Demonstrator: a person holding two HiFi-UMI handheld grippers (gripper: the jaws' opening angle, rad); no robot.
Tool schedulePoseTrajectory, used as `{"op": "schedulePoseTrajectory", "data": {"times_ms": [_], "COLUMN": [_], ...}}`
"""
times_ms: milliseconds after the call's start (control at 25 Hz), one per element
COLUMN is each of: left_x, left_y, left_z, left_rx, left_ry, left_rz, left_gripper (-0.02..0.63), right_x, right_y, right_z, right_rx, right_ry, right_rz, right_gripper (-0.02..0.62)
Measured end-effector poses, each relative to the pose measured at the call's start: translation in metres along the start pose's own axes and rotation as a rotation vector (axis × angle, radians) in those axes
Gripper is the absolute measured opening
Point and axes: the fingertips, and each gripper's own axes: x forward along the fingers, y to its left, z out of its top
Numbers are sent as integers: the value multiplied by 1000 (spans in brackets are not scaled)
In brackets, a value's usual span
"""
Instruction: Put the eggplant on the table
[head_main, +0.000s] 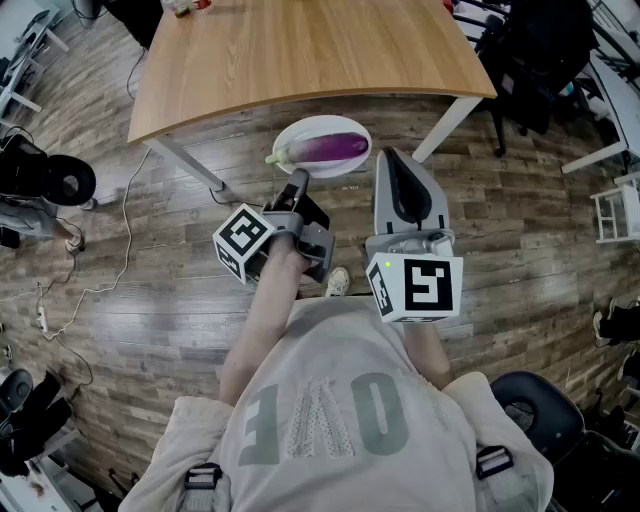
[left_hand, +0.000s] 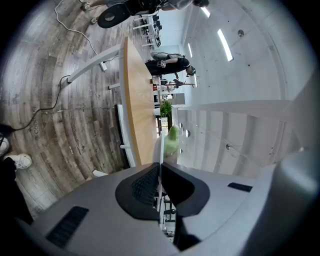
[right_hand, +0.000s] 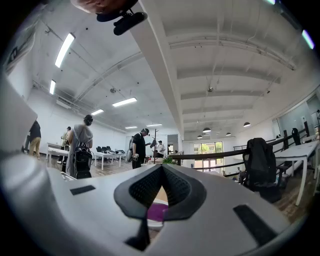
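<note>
A person in a beige printed shirt stands at the near edge of a light wooden tabletop (head_main: 300, 50) on white legs, a two-jaw tool in each hand. The left claw (head_main: 299, 180) is clamped shut on the rim of a round white plate (head_main: 310, 125), its pads pinching the thin edge at the plate's 7 o'clock side. That edge shows as a white line between the dark pads in the left gripper view (left_hand: 160, 167).

A glossy purple eggplant (head_main: 335, 148) with a green stem lies on the plate, stem toward 9 o'clock. The plate is held in the air, clear of the tabletop, which lies at 12 o'clock from it. From above, the plate's far rim comes just beside the near edge of the wood, with grey-brown plank floor (head_main: 150, 300) showing below it.

The right claw (head_main: 388, 158) is closed and grips nothing, its tips meeting in a point at 3 o'clock of the plate, near it but apart. In the right gripper view (right_hand: 161, 167) the purple of the eggplant (right_hand: 157, 212) shows in the gap behind the closed tips.

The eggplant's green stem (left_hand: 172, 140) shows above the left claw's pads in the left gripper view.
</note>
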Motion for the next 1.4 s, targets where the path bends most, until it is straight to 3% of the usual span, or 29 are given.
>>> {"op": "schedulePoseTrajectory", "data": {"times_ms": [440, 640, 840, 1160, 1400], "left_x": [8, 18, 28, 41, 57], "left_y": [2, -1, -6, -15, -22], "left_z": [-1, 6, 13, 13, 28], "left_rx": [-5, -1, 6, 3, -10], "left_ry": [-2, -20, -45, -78, -117], "left_rz": [-6, 0, 9, -9, 26], "left_gripper": [18, 18, 18, 18, 18], "right_x": [1, 10, 20, 28, 50], "right_y": [-8, -9, -9, -36, -49], "right_z": [-8, -4, 1, -16, -13], "right_rx": [4, -53, -5, -5, 11], "right_ry": [-2, -29, -50, -13, 19], "right_rz": [-8, 47, 65, 68, 83], "right_gripper": [18, 18, 18, 18, 18]}}
